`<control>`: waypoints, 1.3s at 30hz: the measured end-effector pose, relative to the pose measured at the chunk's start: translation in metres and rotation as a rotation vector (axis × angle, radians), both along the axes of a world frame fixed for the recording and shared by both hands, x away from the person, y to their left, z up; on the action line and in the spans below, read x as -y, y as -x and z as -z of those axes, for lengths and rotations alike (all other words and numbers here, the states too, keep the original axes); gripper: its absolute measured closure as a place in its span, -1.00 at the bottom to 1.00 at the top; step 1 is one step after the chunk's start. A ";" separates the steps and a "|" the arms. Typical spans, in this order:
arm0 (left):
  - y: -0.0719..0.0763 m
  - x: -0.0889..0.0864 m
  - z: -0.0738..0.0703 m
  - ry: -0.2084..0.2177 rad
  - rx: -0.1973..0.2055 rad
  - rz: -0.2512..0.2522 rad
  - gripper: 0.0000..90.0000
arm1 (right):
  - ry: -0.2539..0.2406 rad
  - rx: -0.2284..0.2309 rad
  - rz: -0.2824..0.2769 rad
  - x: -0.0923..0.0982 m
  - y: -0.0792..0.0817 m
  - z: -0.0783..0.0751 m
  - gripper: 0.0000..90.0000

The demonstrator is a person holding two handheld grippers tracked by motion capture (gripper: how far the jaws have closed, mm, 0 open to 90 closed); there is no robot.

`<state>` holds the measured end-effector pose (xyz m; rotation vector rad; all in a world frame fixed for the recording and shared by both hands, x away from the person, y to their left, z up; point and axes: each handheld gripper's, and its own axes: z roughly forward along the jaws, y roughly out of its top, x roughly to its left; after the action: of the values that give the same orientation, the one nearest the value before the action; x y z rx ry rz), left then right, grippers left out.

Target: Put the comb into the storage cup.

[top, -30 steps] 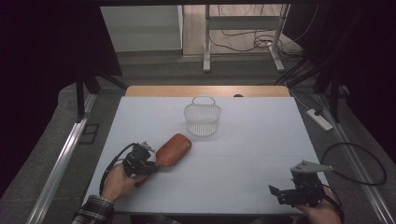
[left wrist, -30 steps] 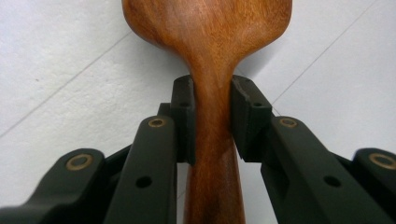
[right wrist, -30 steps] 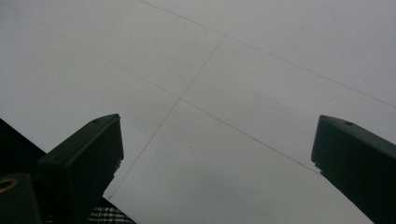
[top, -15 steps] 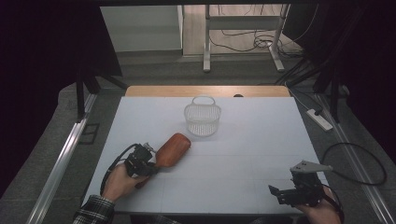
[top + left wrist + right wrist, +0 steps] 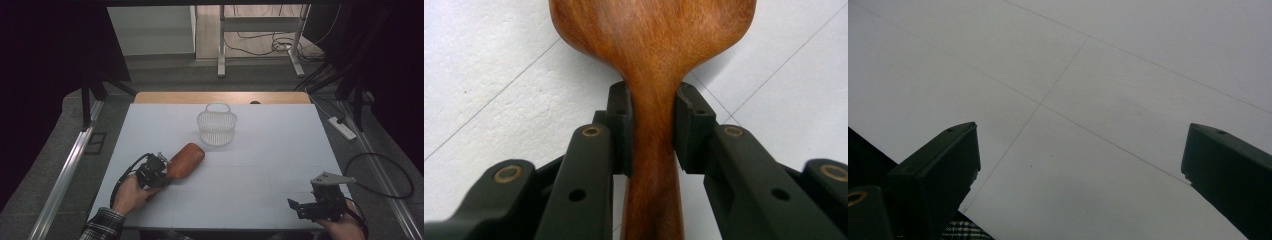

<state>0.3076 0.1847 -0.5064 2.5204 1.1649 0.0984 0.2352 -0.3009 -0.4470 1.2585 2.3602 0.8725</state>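
Note:
A brown wooden spoon (image 5: 185, 160) lies on the white table (image 5: 260, 165), its bowl pointing toward the basket. My left gripper (image 5: 159, 170) is shut on the spoon's neck; in the left gripper view both pads press the wooden spoon (image 5: 651, 60) just below its bowl, with my left gripper (image 5: 652, 125) low over the table. A white wire basket (image 5: 216, 126) with a handle stands upright behind the spoon's bowl, apart from it. My right gripper (image 5: 300, 206) is open near the table's front right edge; in the right gripper view my right gripper (image 5: 1078, 165) holds nothing over the bare table.
A wooden strip (image 5: 220, 97) runs along the table's far edge. Metal rails (image 5: 65, 175) flank the table on the left. A power strip (image 5: 342, 128) and cables lie on the floor at the right. A checked sleeve (image 5: 102, 225) enters at the bottom left.

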 end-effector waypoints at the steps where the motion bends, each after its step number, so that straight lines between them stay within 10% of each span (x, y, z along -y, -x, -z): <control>1: 0.000 -0.001 0.000 0.007 0.000 0.001 0.61 | -0.001 0.000 0.000 0.000 0.000 0.000 -0.95; 39: 0.023 -0.030 -0.040 0.352 0.169 -0.047 0.61 | -0.020 0.029 -0.002 0.002 0.002 -0.002 -1.00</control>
<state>0.2841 0.2146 -0.4664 2.1349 1.0691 0.1050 0.2327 -0.3024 -0.4446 1.2427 2.3364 0.9107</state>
